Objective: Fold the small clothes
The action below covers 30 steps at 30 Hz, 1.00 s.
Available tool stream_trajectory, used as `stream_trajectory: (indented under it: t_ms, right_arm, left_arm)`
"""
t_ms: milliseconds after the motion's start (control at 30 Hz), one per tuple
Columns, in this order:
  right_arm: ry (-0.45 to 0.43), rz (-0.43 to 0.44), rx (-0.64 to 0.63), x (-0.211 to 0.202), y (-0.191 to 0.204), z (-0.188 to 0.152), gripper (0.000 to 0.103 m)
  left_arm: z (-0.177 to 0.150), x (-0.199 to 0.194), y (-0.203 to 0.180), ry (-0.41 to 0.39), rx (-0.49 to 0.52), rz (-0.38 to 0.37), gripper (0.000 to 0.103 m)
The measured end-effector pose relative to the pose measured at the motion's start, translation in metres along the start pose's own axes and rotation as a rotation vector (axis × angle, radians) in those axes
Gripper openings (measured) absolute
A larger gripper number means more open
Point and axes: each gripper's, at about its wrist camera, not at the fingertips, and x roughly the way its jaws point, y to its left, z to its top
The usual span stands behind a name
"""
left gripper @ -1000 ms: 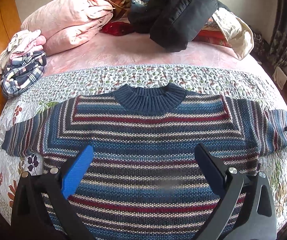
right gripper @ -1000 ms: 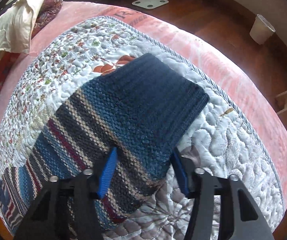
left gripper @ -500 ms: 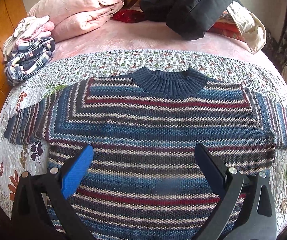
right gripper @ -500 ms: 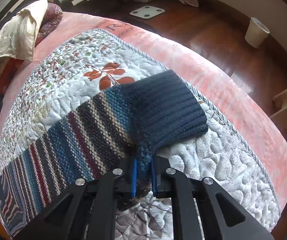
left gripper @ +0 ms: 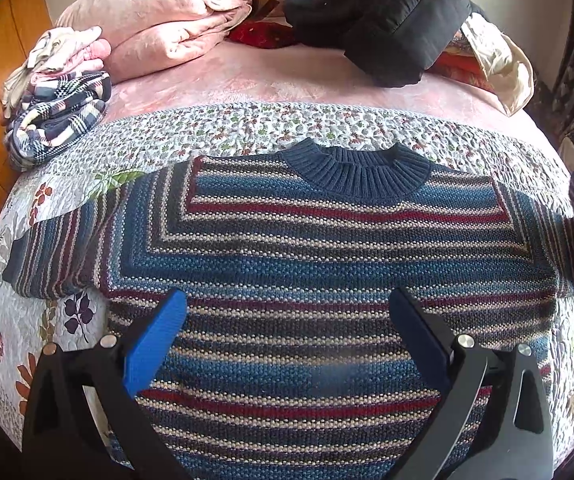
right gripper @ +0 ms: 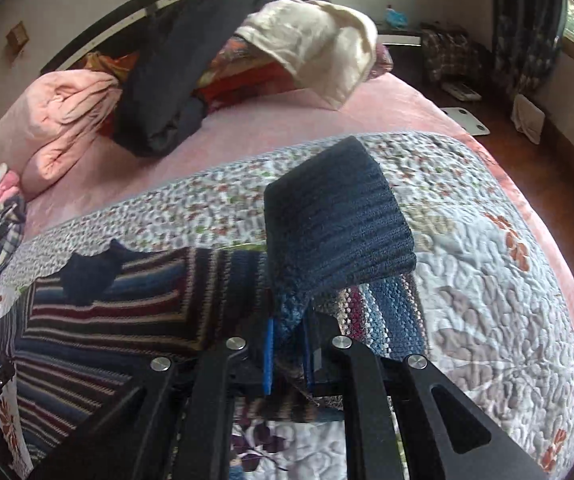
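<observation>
Item: striped sweater [left gripper: 327,256], flat on quilt [left gripper: 247,128]. Right tongs [right gripper: 287,354] clamp sleeve cuff [right gripper: 339,224], raised at 12 o'clock (thin bite, knit may slip, fold skews). Left tongs [left gripper: 287,336] wide, empty.

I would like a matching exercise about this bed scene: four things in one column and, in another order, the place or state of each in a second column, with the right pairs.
Things:
1. striped sweater
2. right claw
3. left claw
4. plaid garment

Places or states:
A. open, above the sweater's body
B. bundled at the bed's left edge
C. lying front up on the floral quilt
D. shut on the sweater's sleeve, cuff lifted

Pairs: 1-C, 2-D, 3-A, 4-B
</observation>
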Motion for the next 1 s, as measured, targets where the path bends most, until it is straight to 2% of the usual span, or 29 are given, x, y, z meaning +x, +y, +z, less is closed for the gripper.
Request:
stream_trajectory:
  t_ms: [100,233,333,400,433,533,567,633,700,867,1000]
  right_arm:
    - [0.021,0.051,-0.117,0.012,0.064,-0.013,0.011]
    - [0.081,0.054,-0.25,0.041,0.131,-0.036,0.011]
    - [0.11,0.004,-0.348,0.061,0.158,-0.057,0.011]
    - [0.14,0.0,-0.377,0.071,0.166,-0.07,0.013]
    - [0.161,0.008,-0.389,0.076,0.168,-0.077,0.018]
    - [0.206,0.106,-0.41,0.076,0.169,-0.095,0.043]
    - [0.21,0.152,-0.406,0.07,0.168,-0.1,0.045]
    - [0.218,0.24,-0.384,0.055,0.159,-0.109,0.047]
    - [0.215,0.286,-0.336,0.038,0.145,-0.113,0.047]
    - [0.164,0.293,-0.185,0.0,0.095,-0.116,0.047]
    - [0.142,0.287,-0.092,-0.02,0.061,-0.119,0.047]
  left_arm:
    - [0.0,0.002,0.01,0.004,-0.02,-0.015,0.1]
    - [0.0,0.006,0.022,0.02,-0.043,-0.038,0.1]
    - [0.002,0.009,0.026,0.033,-0.042,-0.05,0.1]
    - [0.004,0.012,0.027,0.045,-0.047,-0.069,0.1]
    - [0.006,0.014,0.026,0.052,-0.051,-0.082,0.1]
    - [0.009,0.02,0.02,0.075,-0.06,-0.133,0.1]
    - [0.009,0.021,0.016,0.082,-0.058,-0.152,0.1]
    - [0.01,0.026,0.004,0.095,-0.046,-0.185,0.1]
    - [0.01,0.033,-0.012,0.119,-0.028,-0.22,0.1]
    - [0.01,0.065,-0.056,0.229,-0.025,-0.33,0.099]
    - [0.015,0.089,-0.084,0.281,-0.046,-0.379,0.099]
